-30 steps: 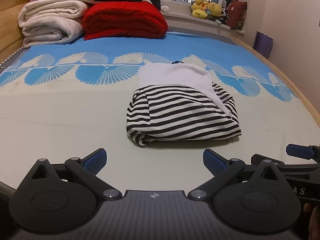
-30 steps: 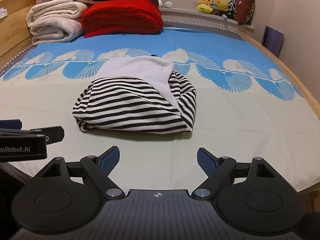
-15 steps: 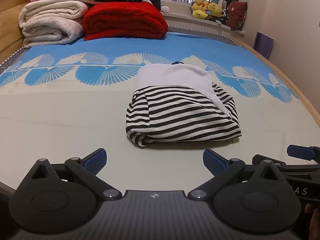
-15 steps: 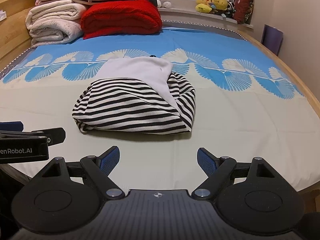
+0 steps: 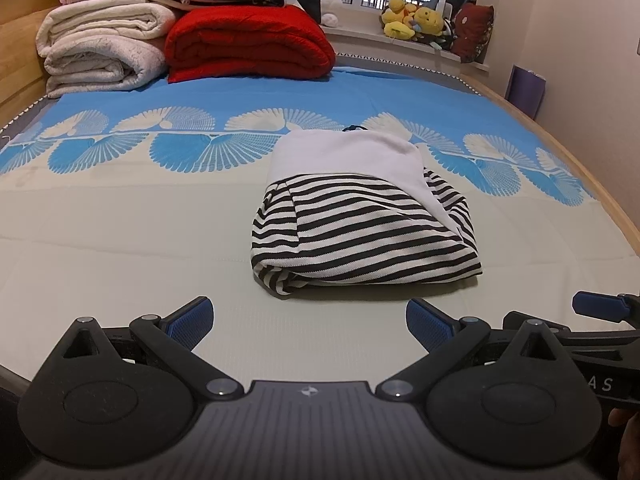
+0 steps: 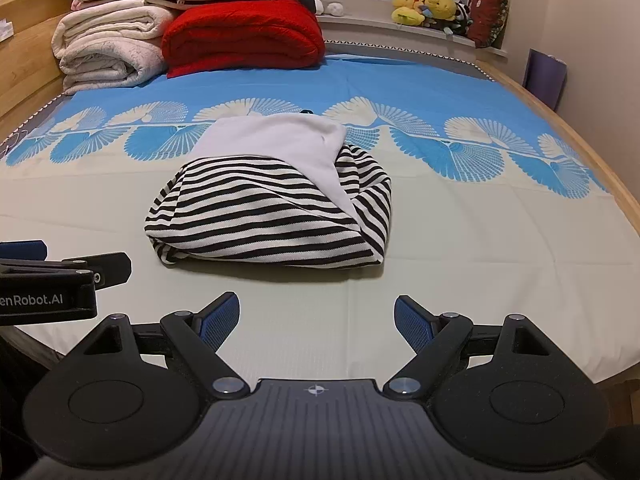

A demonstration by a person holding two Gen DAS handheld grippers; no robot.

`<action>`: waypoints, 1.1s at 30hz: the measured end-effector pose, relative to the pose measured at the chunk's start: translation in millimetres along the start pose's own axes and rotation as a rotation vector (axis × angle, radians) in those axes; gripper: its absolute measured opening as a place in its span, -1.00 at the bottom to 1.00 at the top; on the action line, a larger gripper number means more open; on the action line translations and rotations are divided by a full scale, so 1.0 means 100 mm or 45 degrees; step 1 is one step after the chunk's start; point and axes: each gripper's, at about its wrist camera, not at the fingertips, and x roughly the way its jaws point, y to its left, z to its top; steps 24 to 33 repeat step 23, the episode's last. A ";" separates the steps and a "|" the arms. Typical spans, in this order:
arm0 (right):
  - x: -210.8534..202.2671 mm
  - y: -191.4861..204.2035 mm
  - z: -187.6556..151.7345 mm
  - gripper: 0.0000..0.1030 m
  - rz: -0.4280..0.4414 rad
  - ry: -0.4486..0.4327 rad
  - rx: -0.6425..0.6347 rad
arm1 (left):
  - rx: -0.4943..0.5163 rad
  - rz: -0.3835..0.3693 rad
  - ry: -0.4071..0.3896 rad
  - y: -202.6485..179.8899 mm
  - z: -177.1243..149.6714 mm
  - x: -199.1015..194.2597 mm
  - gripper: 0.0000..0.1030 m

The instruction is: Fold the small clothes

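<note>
A small black-and-white striped garment (image 5: 360,236) (image 6: 260,220) lies folded in a compact bundle on the bed, a plain white part (image 5: 344,156) (image 6: 280,140) showing at its far side. My left gripper (image 5: 308,324) hovers over the sheet just short of the bundle's near edge, open with nothing between its blue pads. My right gripper (image 6: 316,322) is likewise open and holds nothing, a little back from the garment. Each gripper shows at the edge of the other's view: the right one (image 5: 600,312) and the left one (image 6: 60,276).
The bed sheet (image 5: 120,240) is pale near me and blue with fan patterns farther off. Folded white blankets (image 5: 100,52) and a red quilt (image 5: 248,44) are stacked at the far left. Plush toys (image 5: 412,20) sit on the window sill. A wooden bed rail (image 5: 600,200) runs along the right.
</note>
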 end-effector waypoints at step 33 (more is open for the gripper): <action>0.00 0.01 0.00 0.66 0.000 0.001 0.002 | 0.004 -0.003 -0.009 0.00 0.00 0.00 0.99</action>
